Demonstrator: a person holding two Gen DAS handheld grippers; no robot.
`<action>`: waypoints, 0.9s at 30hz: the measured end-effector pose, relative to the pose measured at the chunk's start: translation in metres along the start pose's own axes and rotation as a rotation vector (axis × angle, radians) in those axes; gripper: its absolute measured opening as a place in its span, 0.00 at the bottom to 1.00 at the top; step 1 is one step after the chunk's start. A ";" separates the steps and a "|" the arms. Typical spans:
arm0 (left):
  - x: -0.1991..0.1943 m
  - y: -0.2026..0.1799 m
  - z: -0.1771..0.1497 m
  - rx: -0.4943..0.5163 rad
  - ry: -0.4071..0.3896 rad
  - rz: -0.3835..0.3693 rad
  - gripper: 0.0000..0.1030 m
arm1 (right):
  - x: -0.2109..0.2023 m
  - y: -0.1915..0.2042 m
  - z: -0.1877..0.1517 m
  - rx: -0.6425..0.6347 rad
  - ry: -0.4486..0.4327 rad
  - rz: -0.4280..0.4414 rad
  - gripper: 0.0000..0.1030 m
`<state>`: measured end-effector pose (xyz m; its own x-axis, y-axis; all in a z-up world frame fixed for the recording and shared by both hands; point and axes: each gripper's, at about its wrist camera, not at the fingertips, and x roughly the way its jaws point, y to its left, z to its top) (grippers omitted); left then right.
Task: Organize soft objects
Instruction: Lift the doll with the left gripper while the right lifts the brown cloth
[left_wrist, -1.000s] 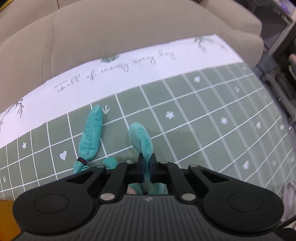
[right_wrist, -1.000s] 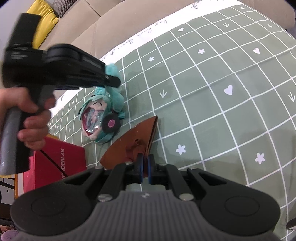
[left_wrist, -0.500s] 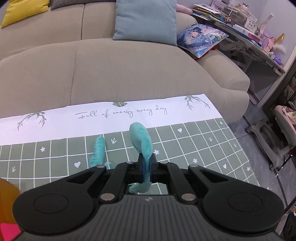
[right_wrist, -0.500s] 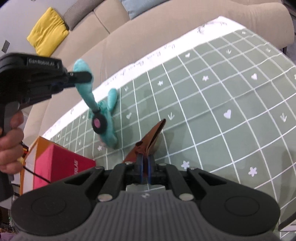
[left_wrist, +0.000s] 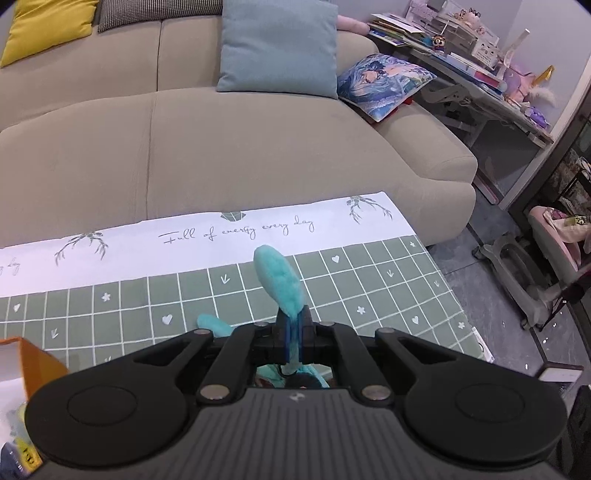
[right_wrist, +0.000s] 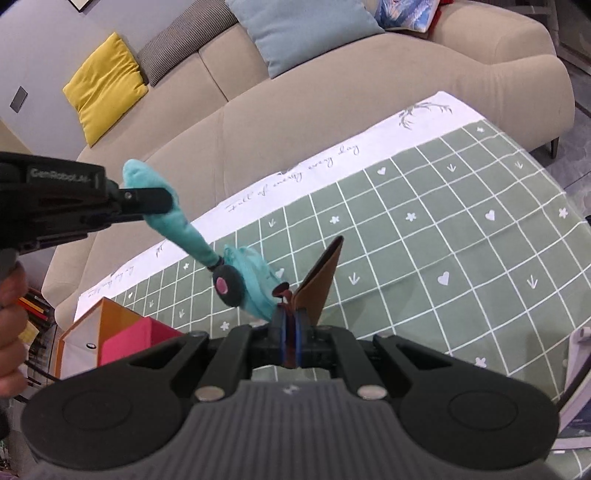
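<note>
A teal-haired plush doll (right_wrist: 255, 284) hangs above the green checked mat (right_wrist: 443, 240), with a black ear disc (right_wrist: 227, 286) on its head. My left gripper (left_wrist: 294, 326) is shut on one teal pigtail (left_wrist: 279, 284); the other pigtail (left_wrist: 214, 325) dangles below. From the right wrist view, the left gripper (right_wrist: 166, 201) pinches that pigtail (right_wrist: 177, 225) at the upper left, held by a hand (right_wrist: 11, 332). My right gripper (right_wrist: 290, 326) is shut on a flat brown soft piece (right_wrist: 321, 273) with a dark red bit at the pads; it stands up off the mat.
An orange and pink box (right_wrist: 122, 332) stands open at the mat's left end, its orange corner (left_wrist: 33, 365) also showing in the left wrist view. Behind the mat runs a beige sofa (left_wrist: 258, 147) with yellow, blue and printed cushions. A cluttered desk (left_wrist: 480, 74) and chair legs are at the right.
Both grippers have risen. The doll has come up off the mat and now hangs by its pigtail; the brown piece has been lifted too. Both views now take in the sofa.
</note>
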<state>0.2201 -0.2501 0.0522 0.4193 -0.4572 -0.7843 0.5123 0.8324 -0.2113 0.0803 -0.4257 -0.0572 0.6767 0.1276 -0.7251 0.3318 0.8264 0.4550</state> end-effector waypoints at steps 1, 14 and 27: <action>-0.006 -0.001 0.001 -0.010 0.006 -0.005 0.03 | -0.003 0.004 0.001 -0.006 -0.005 -0.003 0.01; -0.120 0.020 0.020 -0.059 -0.102 -0.014 0.03 | -0.065 0.099 0.016 -0.143 -0.083 0.047 0.01; -0.254 0.124 -0.019 -0.145 -0.209 0.109 0.03 | -0.061 0.261 -0.016 -0.348 -0.041 0.234 0.01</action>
<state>0.1632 -0.0245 0.2145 0.6194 -0.4046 -0.6728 0.3496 0.9095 -0.2251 0.1150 -0.2087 0.0979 0.7356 0.3178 -0.5982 -0.0711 0.9145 0.3983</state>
